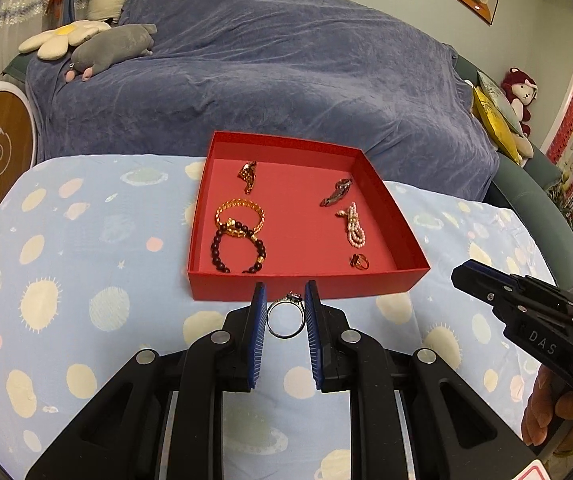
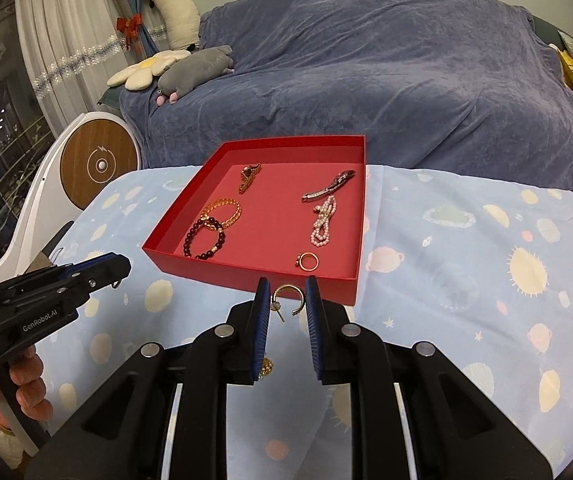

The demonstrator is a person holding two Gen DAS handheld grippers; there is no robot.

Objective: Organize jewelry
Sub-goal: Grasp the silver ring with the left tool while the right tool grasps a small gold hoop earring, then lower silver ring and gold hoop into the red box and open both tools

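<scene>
A red box [image 1: 302, 282] [image 2: 214, 270] sits on the blue patterned cloth and holds several bracelets, clips, a pearl piece and a gold ring [image 1: 359, 261] [image 2: 309, 261]. My left gripper [image 1: 285, 300] is shut on a silver ring [image 1: 285, 317], held just in front of the box's near wall. My right gripper [image 2: 287, 294] is shut on a gold hoop earring [image 2: 289, 299], also just in front of the box. Another gold piece [image 2: 266, 367] lies on the cloth under the right gripper's left finger.
The table [image 2: 486, 280] has a light blue cloth with planets and suns. A sofa under a blue-grey cover [image 1: 286, 72] stands behind it, with plush toys [image 1: 114, 46]. A round wooden-faced device [image 2: 96, 166] stands at the left.
</scene>
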